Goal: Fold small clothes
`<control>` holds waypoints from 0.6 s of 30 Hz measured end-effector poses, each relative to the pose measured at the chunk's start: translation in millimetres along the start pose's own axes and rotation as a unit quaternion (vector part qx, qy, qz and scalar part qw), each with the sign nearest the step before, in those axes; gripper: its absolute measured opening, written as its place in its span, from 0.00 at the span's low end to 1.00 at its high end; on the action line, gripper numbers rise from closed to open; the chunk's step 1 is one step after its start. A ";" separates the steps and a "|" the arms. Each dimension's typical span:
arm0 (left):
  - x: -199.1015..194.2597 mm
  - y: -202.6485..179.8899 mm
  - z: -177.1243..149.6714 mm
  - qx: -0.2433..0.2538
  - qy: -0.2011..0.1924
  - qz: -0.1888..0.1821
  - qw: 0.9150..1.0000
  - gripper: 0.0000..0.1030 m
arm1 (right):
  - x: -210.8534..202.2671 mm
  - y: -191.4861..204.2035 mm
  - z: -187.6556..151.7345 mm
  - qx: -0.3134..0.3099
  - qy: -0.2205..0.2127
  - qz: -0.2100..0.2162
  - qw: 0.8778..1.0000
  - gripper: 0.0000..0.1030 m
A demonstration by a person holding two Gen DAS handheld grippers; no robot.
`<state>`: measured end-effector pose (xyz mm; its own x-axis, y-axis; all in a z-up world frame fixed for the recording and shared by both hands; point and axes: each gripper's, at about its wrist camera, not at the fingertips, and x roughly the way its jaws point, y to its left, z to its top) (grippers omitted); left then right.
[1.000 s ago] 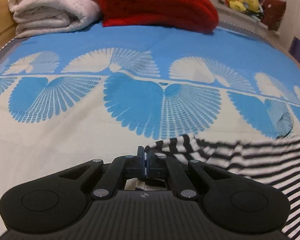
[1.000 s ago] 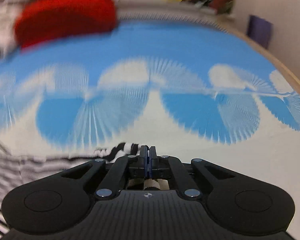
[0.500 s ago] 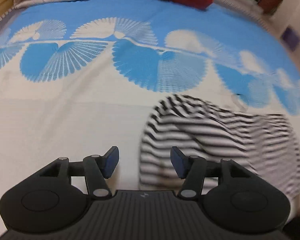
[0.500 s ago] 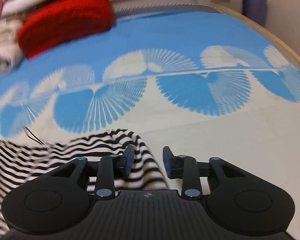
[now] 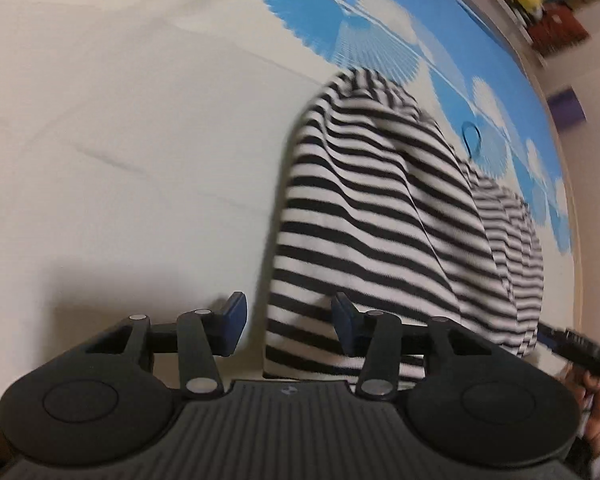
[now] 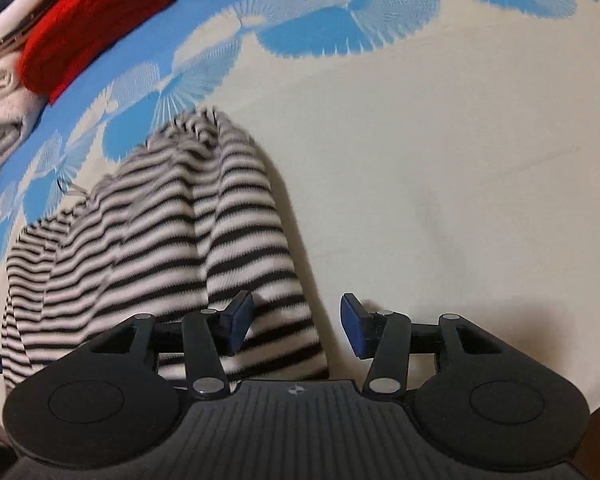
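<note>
The black-and-white striped knit garment (image 5: 384, 216) lies folded on the cream bedsheet with blue fan pattern (image 5: 120, 120). The left tool (image 5: 288, 322) is spread and closing, the garment's near corner between its pads, untouched. The right tool (image 6: 296, 322) is spread and opening over the opposite corner. A red folded blanket (image 6: 96, 20) sits at eleven o'clock.
</note>
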<state>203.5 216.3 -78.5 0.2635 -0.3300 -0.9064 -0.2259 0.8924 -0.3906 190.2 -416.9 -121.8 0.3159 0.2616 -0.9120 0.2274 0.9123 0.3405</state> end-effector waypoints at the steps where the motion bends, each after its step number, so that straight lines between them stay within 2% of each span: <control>1: 1.8 -0.9 -1.2 0.005 0.005 -0.004 1.000 0.49 | 0.1 0.5 -2.3 -0.002 0.005 0.004 1.000 0.49; 2: 3.5 -1.4 -2.7 0.009 0.011 -0.006 1.000 0.49 | -0.7 2.0 -3.5 -0.010 0.006 0.005 1.000 0.49; 3: 4.7 -2.0 -4.1 0.012 0.015 -0.004 1.000 0.43 | -0.3 5.2 -4.5 -0.022 0.004 0.001 1.000 0.48; 4: 8.3 -1.3 -5.2 0.014 0.018 -0.003 1.000 0.24 | -0.9 9.0 -4.1 -0.035 0.004 -0.003 0.999 0.46; 5: 8.9 0.1 -5.6 0.015 0.018 -0.002 1.000 0.11 | -1.4 10.0 -5.3 -0.042 0.002 -0.003 0.999 0.25; 6: 5.3 1.0 -5.8 0.014 0.006 0.004 1.000 0.01 | -3.8 10.0 -6.5 -0.043 -0.001 0.006 0.999 0.10; 7: -3.6 3.8 -5.1 0.013 -0.015 0.000 1.000 0.00 | -9.3 8.0 -5.4 -0.039 -0.009 0.019 0.999 0.03; 9: -23.6 6.3 -5.1 0.015 -0.055 -0.033 0.998 0.00 | -29.3 3.5 -2.9 -0.024 -0.054 0.046 0.997 0.02; 11: -39.8 9.8 -8.4 0.014 -0.089 -0.037 0.995 0.00 | -48.1 -6.1 -0.1 0.006 -0.094 0.075 0.993 0.02; 12: -42.3 13.4 -9.8 0.009 -0.092 -0.031 0.995 0.00 | -55.5 -12.1 0.4 0.022 -0.107 0.083 0.991 0.02; 14: -36.0 20.1 -13.3 0.004 -0.068 0.004 0.998 0.00 | -59.4 -22.4 -0.8 0.035 -0.103 0.072 0.991 0.01; 16: -14.0 20.7 -16.4 0.015 -0.010 0.051 0.999 0.00 | -46.9 -24.0 -4.3 0.028 -0.065 0.040 0.997 0.01; 18: 9.9 11.8 -23.5 0.051 0.044 0.095 0.993 0.01 | -26.1 -15.5 -10.4 -0.009 -0.012 -0.004 1.000 0.01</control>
<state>181.4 216.4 -95.8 0.1410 -0.1748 -0.9744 -0.1661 0.9661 -0.1974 168.9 -434.6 -105.7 0.3366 0.2468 -0.9087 0.2134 0.9200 0.3289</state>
